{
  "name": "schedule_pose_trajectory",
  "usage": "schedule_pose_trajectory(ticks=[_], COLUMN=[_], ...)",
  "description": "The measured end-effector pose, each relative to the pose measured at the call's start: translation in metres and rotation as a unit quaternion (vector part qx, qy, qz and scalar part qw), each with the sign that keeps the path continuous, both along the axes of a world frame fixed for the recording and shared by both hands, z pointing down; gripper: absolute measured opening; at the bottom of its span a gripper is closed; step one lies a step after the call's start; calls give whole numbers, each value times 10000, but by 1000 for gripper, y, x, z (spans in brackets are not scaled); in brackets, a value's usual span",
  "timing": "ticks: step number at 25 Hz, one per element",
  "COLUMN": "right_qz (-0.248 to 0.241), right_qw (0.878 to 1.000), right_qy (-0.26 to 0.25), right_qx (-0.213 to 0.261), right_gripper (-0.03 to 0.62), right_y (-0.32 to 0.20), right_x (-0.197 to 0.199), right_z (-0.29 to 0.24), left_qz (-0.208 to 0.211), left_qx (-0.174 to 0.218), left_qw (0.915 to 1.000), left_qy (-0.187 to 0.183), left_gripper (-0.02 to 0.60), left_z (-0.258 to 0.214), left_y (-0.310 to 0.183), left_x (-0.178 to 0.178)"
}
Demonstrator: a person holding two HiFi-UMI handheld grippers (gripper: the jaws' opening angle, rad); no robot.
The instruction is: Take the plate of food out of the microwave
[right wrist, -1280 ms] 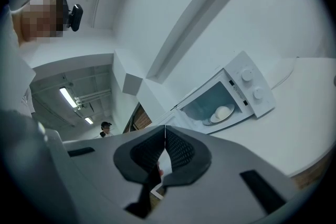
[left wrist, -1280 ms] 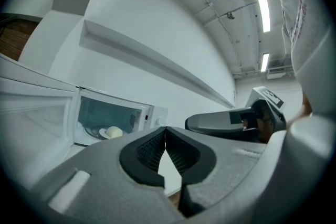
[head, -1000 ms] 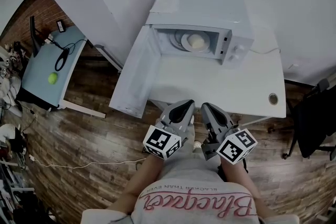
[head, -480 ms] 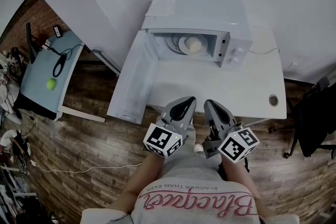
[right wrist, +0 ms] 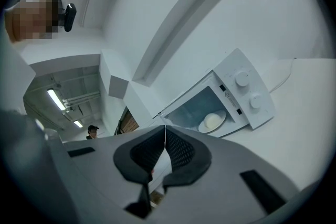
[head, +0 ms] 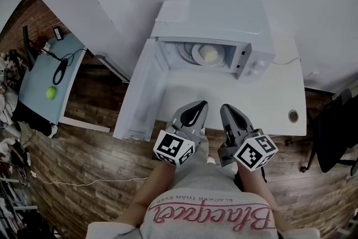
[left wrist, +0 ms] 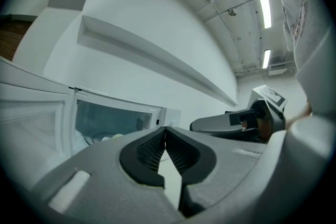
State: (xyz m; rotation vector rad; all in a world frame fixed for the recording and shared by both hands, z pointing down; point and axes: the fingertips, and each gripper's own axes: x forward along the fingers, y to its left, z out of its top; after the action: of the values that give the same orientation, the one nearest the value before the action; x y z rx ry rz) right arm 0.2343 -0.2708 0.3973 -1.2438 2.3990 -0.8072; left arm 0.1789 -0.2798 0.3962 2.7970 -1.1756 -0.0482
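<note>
White surfaces are seen throughout: the microwave (head: 215, 14) is set at the back of a white table (head: 268, 103), against the wall, and its door (head: 140, 92) is swung wide open to the left. Inside the lit cavity the plate (head: 194, 55) is seen lying flat, with a pale, rounded piece of food (head: 209, 53) set on it. Two round dials (right wrist: 242, 80) are seen on the control panel to the right of the opening.

The left gripper (head: 197, 104) and the right gripper (head: 228, 109) are held side by side at the near edge of the table, close to the person's body, and both are pointed towards the microwave. In the left gripper view the ribbed pads (left wrist: 152, 147) are seen pressed together at their tips, and nothing is held between them. In the right gripper view the jaws are likewise brought together, with nothing caught in them, and the plate is framed just beyond them inside the cavity. Both grippers are kept well apart from the plate and from the door.

A round hole (head: 293, 116) is seen near the table's right front corner. To the far left, a green ball (head: 51, 92) and a dark cable (head: 60, 67) are laid on a pale blue side table (head: 33, 92), which is stood on a wooden floor (head: 84, 159).
</note>
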Motion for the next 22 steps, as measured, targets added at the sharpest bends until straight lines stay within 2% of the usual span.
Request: schedule_pose_trajectory(ticks=[10, 18, 22], right_qz=[-105, -41, 42], right_qw=[9998, 9972, 9950], right_qy=[144, 238, 111], right_qx=[-93, -707, -988], right_gripper=[12, 13, 14], right_y=[-55, -95, -118], right_x=[-11, -16, -14], right_z=[7, 37, 49], left_qz=[-174, -233, -233], left_qx=[-6, -79, -142], left_qw=[9998, 9996, 9996], left_qy=[118, 122, 119], left_gripper=[6, 6, 6], left_z=[-3, 1, 3], left_y=[-50, -82, -100], left_x=[-11, -19, -20])
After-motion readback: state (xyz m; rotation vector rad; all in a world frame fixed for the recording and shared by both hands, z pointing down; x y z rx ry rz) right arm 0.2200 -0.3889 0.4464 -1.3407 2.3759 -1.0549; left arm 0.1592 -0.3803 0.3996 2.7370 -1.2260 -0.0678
